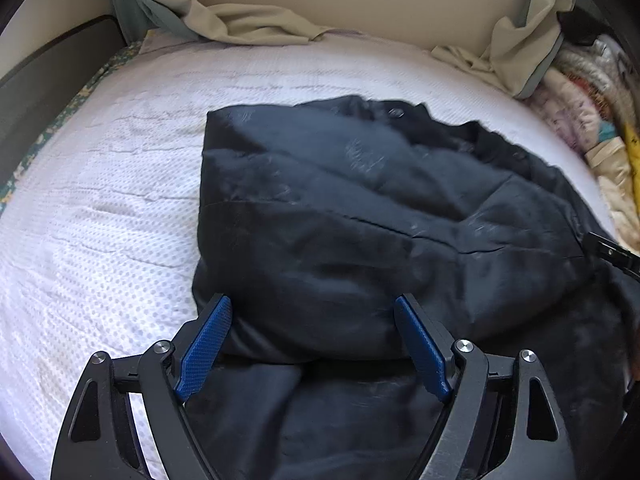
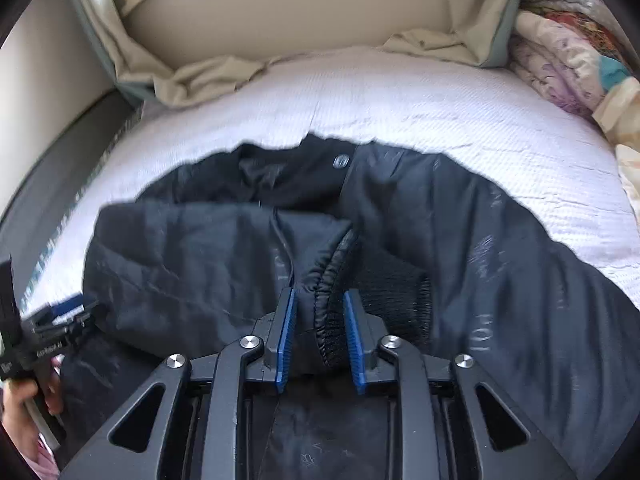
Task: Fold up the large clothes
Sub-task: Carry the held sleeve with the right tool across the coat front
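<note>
Left wrist view: the black jacket [image 1: 360, 220] lies on the white mattress [image 1: 100, 220], folded into a thick, puffy bundle with a straight edge on its left side.
Jacket surface: dark, slightly shiny, quilted in wide bands, with pale scuffs or lint on the upper panels; a round snap [image 1: 396, 112] shows near the far edge.
Jacket place: middle to right of the bed, its near end running under the camera and off the lower edge of the picture.
Left gripper [image 1: 312, 312]: jaws spread wide, one blue pad [image 1: 208, 348] at each side of a rounded fold of the jacket; neither pad visibly presses on the fabric.
Right wrist view: the collar area faces away, with a silver snap [image 2: 341, 161] on it; a sleeve ends in a ribbed knit cuff [image 2: 384, 288] with a gathered elastic edge.
Right gripper [image 2: 320, 300]: jaws narrow, with the gathered cuff edge between the blue pads; the left pad meets the fabric, the right pad shows a thin gap, so a firm pinch is not clear.
Blur: the jacket's outer edges are smeared in this view.
Person: a hand [image 2: 28, 400] at lower left grips the handle of the left gripper.
Background: beige sheet [image 1: 240, 20] bunched along the headboard, patterned quilts [image 2: 560, 52] stacked at the right.
</note>
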`<move>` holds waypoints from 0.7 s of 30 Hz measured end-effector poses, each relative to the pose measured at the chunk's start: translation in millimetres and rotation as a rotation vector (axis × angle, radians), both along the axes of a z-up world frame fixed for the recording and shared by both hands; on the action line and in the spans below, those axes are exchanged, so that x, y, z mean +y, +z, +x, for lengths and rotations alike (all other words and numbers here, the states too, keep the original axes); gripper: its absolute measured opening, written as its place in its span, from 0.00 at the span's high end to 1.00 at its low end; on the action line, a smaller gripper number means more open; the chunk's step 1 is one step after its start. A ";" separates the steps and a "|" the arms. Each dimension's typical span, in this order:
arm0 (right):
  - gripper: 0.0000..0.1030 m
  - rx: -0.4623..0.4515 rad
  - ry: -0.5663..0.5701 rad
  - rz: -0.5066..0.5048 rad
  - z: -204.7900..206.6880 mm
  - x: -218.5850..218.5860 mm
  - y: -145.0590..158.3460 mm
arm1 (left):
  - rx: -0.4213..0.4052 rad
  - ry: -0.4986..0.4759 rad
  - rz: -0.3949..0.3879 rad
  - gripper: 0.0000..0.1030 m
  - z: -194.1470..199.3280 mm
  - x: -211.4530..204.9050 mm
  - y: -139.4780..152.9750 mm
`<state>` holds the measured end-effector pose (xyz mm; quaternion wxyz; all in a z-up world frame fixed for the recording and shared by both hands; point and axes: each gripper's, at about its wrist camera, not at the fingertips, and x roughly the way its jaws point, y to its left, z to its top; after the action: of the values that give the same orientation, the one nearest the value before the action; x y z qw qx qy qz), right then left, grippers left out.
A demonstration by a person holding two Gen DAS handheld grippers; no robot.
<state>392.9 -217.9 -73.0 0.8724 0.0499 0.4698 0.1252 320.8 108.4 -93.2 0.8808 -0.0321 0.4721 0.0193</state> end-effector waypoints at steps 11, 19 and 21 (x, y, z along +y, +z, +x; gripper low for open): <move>0.82 0.071 0.005 -0.050 11.6 7.6 -50.5 | 0.026 0.022 0.003 0.09 5.4 8.1 -20.7; 0.82 0.045 0.022 -0.078 13.0 11.0 -60.8 | 0.024 0.035 0.006 0.06 3.4 10.3 -28.2; 0.82 0.035 0.021 -0.083 11.2 11.5 -61.8 | 0.024 0.037 0.006 0.05 3.7 10.1 -29.3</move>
<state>404.1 -206.4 -134.9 0.8640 0.0108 0.4902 0.1141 324.5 118.5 -122.5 0.8746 -0.0379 0.4820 0.0375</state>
